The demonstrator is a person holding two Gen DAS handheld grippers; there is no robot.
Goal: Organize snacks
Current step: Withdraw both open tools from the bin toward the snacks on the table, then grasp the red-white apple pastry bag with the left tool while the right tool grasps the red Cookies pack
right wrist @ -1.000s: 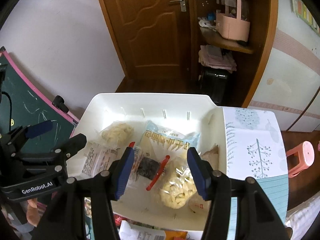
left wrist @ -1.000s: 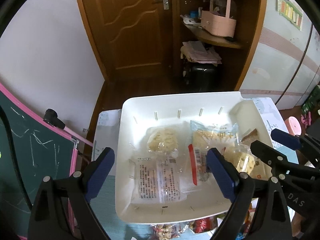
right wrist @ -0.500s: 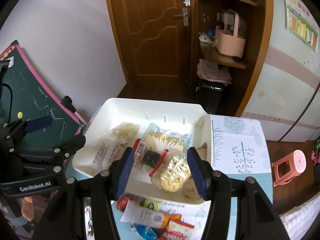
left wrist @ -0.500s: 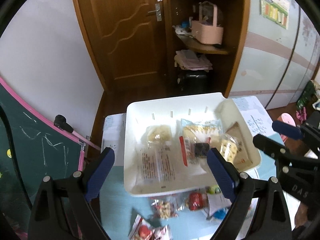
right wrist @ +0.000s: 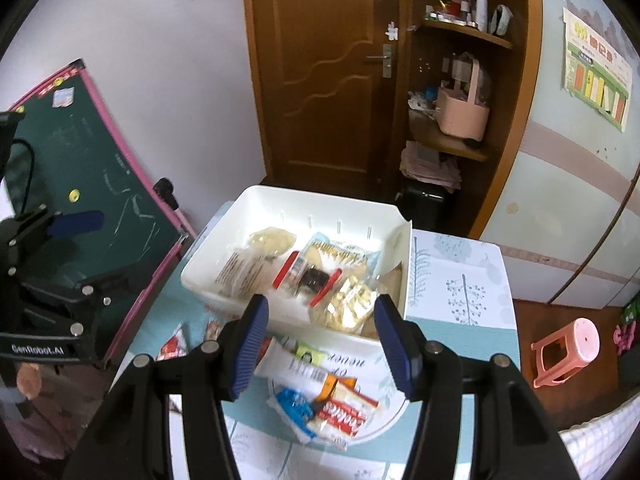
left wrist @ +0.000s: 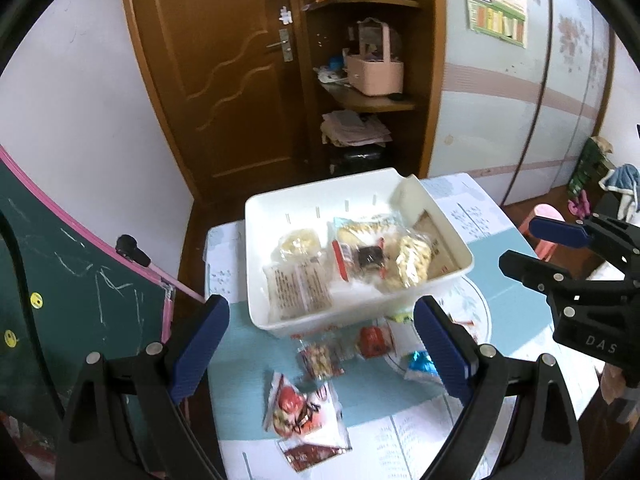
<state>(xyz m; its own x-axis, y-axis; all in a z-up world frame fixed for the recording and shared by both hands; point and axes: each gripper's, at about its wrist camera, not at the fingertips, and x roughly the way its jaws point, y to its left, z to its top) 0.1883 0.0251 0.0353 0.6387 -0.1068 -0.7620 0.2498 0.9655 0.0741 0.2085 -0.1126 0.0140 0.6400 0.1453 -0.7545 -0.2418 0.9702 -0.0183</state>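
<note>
A white bin stands on the table and holds several snack packets: a clear noodle packet, a puffed-snack bag, a dark bar. Loose snacks lie in front of it: a red-and-white bag, a small red packet, a blue packet, a red cookie packet. My left gripper is open and empty, held back above the loose snacks. My right gripper is open and empty, above the bin's near edge.
The table has a teal and white patterned cloth. A green chalkboard with a pink frame leans at the left. A wooden door and shelves with a pink basket stand behind. A pink stool is at the right.
Both grippers have pulled back and up from the bin. The bin looks smaller and the loose snacks in front of it have come into view. Both stay open.
</note>
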